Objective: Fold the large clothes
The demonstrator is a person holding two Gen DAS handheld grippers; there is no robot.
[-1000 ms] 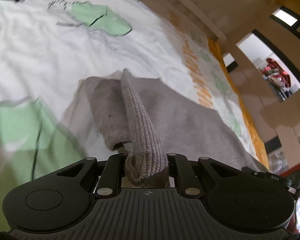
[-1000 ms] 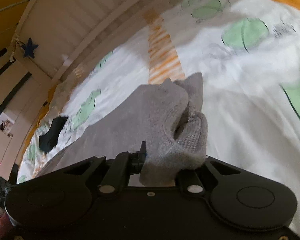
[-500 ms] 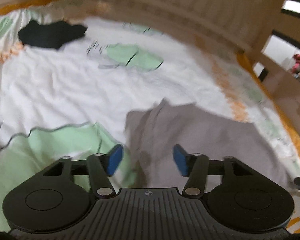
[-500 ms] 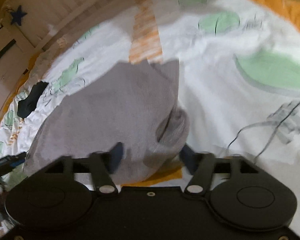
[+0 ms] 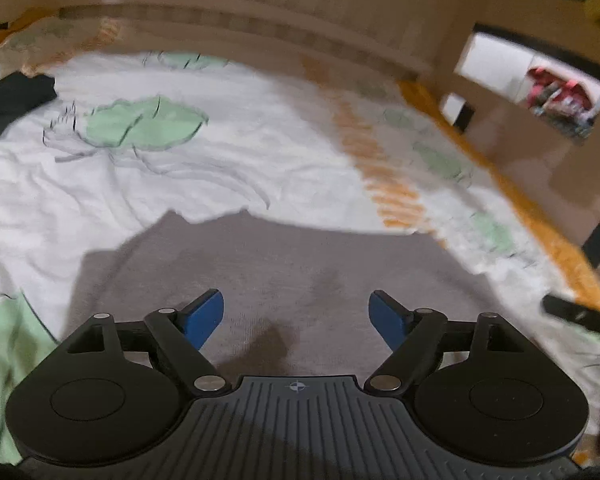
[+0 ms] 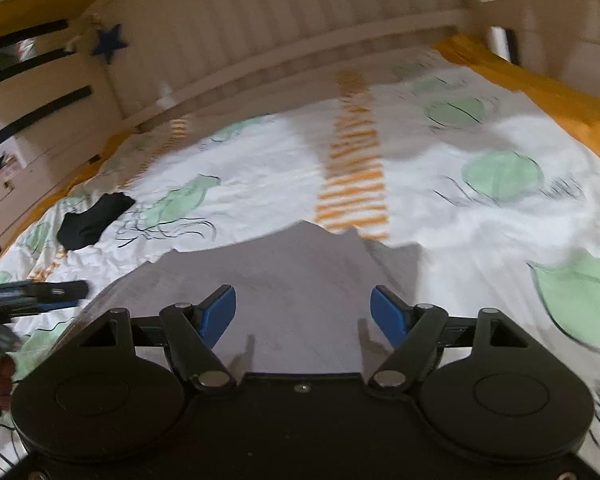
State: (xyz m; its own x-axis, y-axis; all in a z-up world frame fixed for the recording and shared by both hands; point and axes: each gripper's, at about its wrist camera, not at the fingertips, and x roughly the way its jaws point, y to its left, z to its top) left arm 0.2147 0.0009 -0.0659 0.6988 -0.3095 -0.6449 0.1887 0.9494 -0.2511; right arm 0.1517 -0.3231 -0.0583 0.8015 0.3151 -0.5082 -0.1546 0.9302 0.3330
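A grey knitted garment (image 5: 276,264) lies flat on the bed, spread under both grippers; the right wrist view shows it too (image 6: 296,280). My left gripper (image 5: 297,316) hangs above it, its jaws still opening, blue pads (image 5: 204,314) apart with nothing between them. My right gripper (image 6: 303,314) is likewise over the cloth, jaws opening and holding nothing. The left gripper's tip appears at the left edge of the right wrist view (image 6: 40,294).
The bed sheet (image 5: 228,168) is white with green shapes and an orange stripe. A black garment (image 5: 8,104) lies at the far left, also visible as a black garment (image 6: 92,220). A pale slatted headboard (image 6: 284,40) runs along the far edge. The orange bed edge (image 5: 540,216) lies right.
Both grippers let go of the grey garment's bunched edges and opened wide. The garment dropped flat on the bed. Both grippers pulled back and levelled out.
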